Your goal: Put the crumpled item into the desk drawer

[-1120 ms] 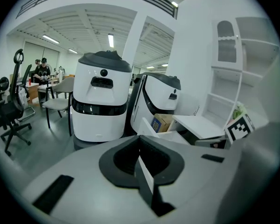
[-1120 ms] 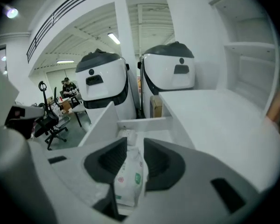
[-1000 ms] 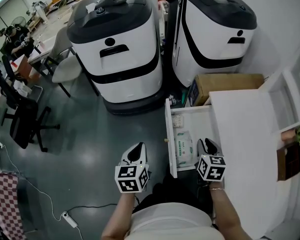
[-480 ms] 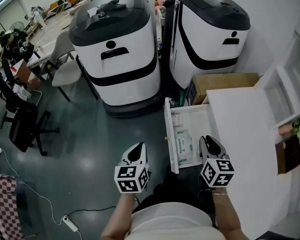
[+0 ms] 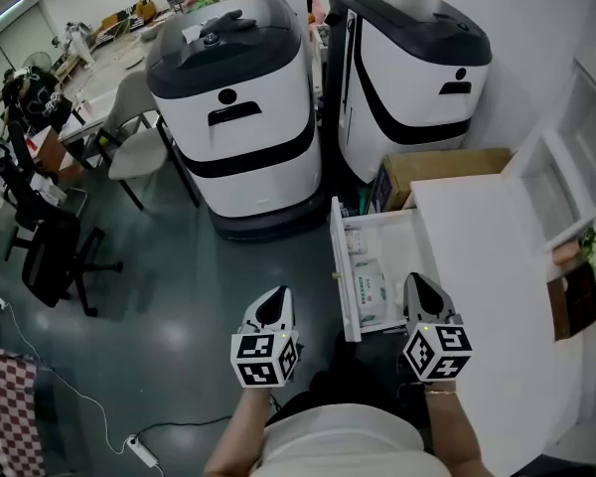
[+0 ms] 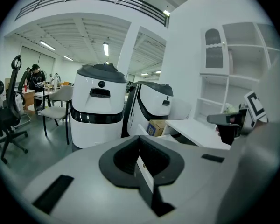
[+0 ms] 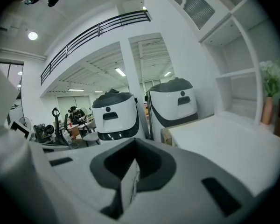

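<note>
The white desk (image 5: pixel 482 256) has its drawer (image 5: pixel 339 266) pulled out to the left. In the drawer lies a white packet with green print (image 5: pixel 371 286), with small white items behind it. My right gripper (image 5: pixel 418 288) hangs just right of the drawer's near end, over the desk's edge, and is shut with nothing between its jaws (image 7: pixel 132 172). Out over the floor left of the drawer, my left gripper (image 5: pixel 274 303) is held with its jaws together and empty (image 6: pixel 141 164). The right gripper (image 6: pixel 233 123) also shows in the left gripper view.
Two large white-and-black machines (image 5: pixel 233 107) (image 5: pixel 407 68) stand beyond the drawer. A cardboard box (image 5: pixel 447 167) sits between them and the desk. White shelves (image 5: pixel 566 177) rise at the desk's right. Office chairs (image 5: pixel 50 251) and tables fill the far left.
The right gripper's jaws have come together, and it has moved slightly right and nearer to me. The left gripper has hardly moved. The head view has tilted up a little.
</note>
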Motion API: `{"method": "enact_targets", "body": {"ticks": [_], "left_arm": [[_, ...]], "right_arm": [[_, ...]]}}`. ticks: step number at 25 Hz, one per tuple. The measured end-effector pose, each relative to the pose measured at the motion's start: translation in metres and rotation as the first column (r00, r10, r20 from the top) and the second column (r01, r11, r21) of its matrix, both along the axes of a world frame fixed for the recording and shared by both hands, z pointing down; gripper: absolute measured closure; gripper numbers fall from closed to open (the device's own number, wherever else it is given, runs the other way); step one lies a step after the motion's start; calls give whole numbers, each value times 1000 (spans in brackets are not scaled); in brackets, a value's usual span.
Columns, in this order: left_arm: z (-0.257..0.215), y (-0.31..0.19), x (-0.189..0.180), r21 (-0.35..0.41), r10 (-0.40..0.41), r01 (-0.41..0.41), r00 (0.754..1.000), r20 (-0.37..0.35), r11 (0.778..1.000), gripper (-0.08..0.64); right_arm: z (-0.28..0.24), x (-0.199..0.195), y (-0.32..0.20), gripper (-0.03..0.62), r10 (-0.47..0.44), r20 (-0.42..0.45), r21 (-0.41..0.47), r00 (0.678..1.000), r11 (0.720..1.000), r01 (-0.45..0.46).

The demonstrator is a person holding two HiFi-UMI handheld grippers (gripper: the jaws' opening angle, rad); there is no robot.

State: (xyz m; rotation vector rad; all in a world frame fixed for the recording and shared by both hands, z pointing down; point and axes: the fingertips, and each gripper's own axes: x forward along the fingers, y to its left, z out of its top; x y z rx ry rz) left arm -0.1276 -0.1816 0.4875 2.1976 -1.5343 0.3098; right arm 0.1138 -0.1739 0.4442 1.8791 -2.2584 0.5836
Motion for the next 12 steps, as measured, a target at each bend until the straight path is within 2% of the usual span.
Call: {"method": "enact_targets", "body": {"ticks": [12], "left_arm": [[-12,11,-20,34,-21,21,1000,-5,999,565]], "right_arm": [[-24,-21,15,591,-45,17,66,999,997,44]]}}
